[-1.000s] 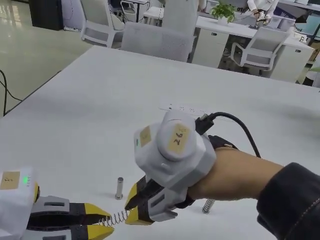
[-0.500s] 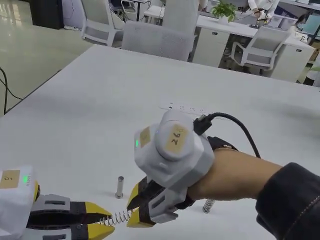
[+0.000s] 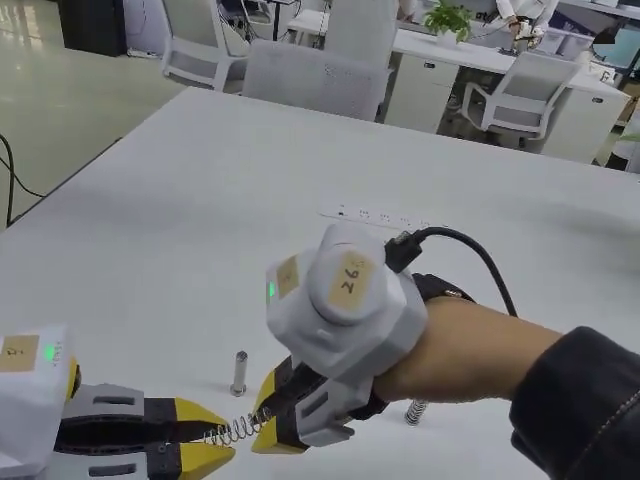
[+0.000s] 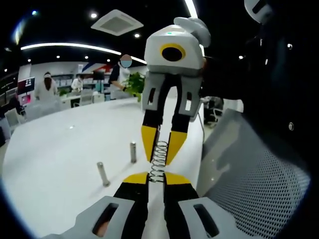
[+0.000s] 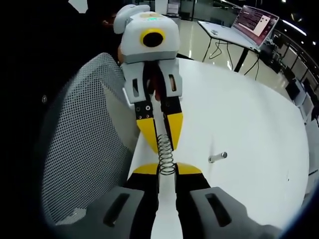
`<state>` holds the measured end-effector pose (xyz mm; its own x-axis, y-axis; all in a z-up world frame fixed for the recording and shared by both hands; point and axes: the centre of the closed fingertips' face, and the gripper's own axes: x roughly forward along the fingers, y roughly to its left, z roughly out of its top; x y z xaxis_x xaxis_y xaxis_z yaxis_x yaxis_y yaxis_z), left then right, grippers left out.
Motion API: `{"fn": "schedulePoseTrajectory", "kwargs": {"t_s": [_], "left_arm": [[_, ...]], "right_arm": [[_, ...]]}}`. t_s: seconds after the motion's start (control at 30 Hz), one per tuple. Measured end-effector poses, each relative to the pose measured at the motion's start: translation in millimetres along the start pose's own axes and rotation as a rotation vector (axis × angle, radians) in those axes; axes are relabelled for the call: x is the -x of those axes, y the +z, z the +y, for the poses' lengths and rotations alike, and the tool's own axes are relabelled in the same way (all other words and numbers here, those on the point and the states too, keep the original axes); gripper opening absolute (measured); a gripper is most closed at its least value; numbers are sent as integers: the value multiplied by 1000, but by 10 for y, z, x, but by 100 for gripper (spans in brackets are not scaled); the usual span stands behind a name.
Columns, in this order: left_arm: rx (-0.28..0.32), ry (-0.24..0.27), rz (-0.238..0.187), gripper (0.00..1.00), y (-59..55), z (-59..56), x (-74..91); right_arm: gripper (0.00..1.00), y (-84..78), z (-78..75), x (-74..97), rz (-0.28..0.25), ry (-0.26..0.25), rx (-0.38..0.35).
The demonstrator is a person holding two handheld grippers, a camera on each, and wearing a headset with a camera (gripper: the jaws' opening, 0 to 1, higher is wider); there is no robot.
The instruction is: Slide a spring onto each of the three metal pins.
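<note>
Hardly anything has shifted over the past second: the left gripper (image 3: 212, 442) and the right gripper (image 3: 263, 418) remain nose to nose over the white table (image 3: 300, 190), and the held spring (image 3: 235, 430) between them has risen only a touch. Each set of tongs is drawn narrow, pinching one end of that spring, which hangs stretched in the air clear of the tabletop. In the left gripper view, two metal pins stand upright on the table to one side of the held spring: a near pin (image 4: 102, 173) close to it and a far pin (image 4: 133, 152) just past that. Both look bare from base to top, with no coil on either. A second spring (image 3: 416, 410) stands apart from the held spring on its other side, tucked under the person's wrist (image 3: 450, 350). Whether it already sits on the third pin is hidden by the hand. By this evidence the job is at an early stage. At best one pin is dressed and at least two wait. The held spring has yet to be turned upright and brought over a pin, and one gripper would likely have to let go of its end first.
</note>
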<state>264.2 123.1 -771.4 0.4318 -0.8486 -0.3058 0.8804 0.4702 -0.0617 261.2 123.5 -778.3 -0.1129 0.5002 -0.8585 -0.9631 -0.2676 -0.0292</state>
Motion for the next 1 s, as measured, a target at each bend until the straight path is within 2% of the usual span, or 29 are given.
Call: {"fn": "schedulePoseTrajectory", "kwargs": {"t_s": [0.17,0.5,0.73,1.0], "left_arm": [[5,2,2,3,-12,4,-1],[8,-3,10,3,-43,-6,-25],[4,-7,12,3,-44,-19,-41],[-2,-11,17,3,-69,-43,-44]], "right_arm": [[8,70,-4,22,-21,-5,4],[8,173,28,36,-29,-5,30],[8,269,59,32,-27,-2,56],[8,270,74,12,-6,6,66]]}}
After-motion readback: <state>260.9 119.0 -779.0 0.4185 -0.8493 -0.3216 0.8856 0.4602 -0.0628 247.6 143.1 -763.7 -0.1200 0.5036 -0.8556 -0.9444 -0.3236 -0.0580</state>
